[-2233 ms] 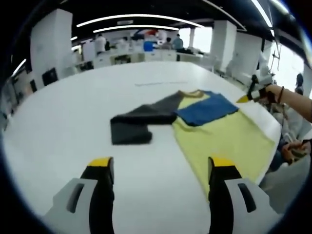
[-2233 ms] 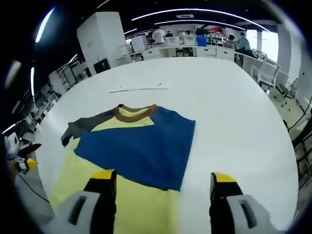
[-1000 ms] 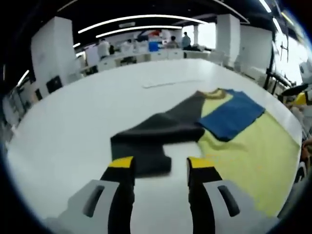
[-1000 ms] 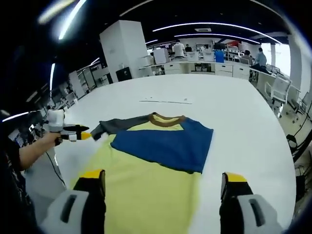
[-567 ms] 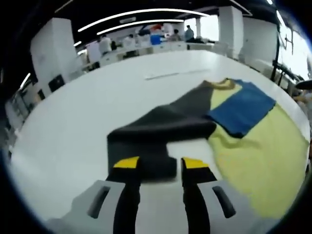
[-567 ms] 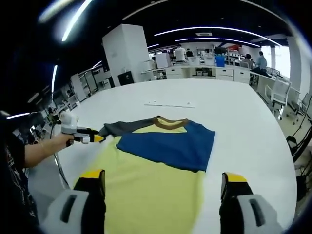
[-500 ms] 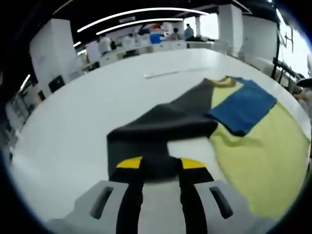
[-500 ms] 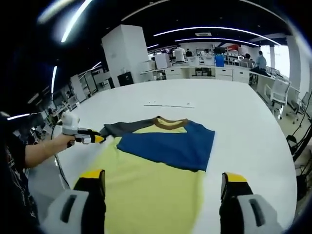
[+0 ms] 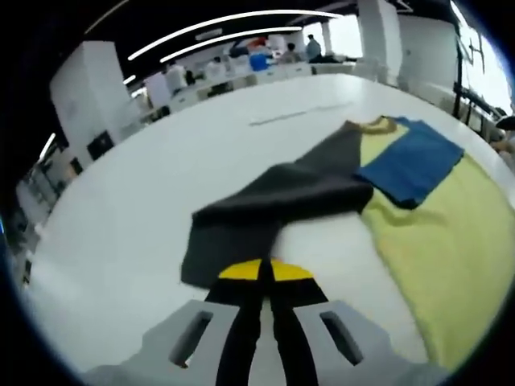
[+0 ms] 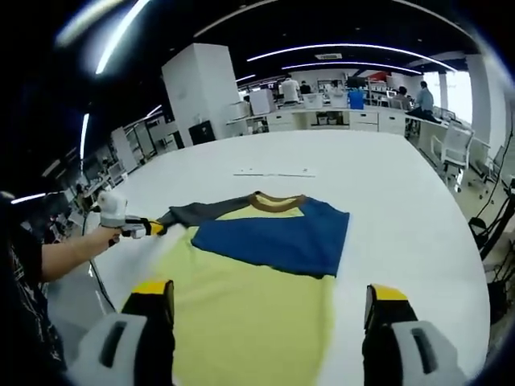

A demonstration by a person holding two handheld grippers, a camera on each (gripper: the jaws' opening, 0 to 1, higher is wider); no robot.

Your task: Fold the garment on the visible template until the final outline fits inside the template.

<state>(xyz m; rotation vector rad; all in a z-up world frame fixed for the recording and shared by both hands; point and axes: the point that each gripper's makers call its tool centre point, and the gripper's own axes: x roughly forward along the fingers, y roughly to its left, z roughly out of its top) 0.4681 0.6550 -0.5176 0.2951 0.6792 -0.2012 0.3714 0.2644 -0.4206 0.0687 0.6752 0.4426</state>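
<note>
A yellow T-shirt (image 10: 241, 305) lies flat on the white table (image 10: 402, 209), with its brown collar (image 10: 278, 201) at the far end. Its blue sleeve (image 10: 273, 233) is folded across the chest. The dark grey sleeve (image 9: 273, 205) stretches out sideways. My left gripper (image 9: 265, 270) is shut on that sleeve's cuff end. In the right gripper view, a hand holds the left gripper (image 10: 149, 227) at the grey sleeve (image 10: 197, 213). My right gripper (image 10: 269, 291) is open above the shirt's hem, nothing between its jaws. The yellow body (image 9: 438, 241) and blue sleeve (image 9: 410, 161) lie to the right of the left gripper.
A thin pale strip (image 10: 273, 173) lies on the table beyond the collar, also in the left gripper view (image 9: 298, 117). Office chairs (image 10: 455, 145) stand along the table's right edge. Desks with people (image 10: 354, 104) and a white column (image 10: 201, 92) stand at the back.
The left gripper came forward over the grey sleeve's cuff and its jaws went from wide open to shut on it. The right gripper stayed open over the hem.
</note>
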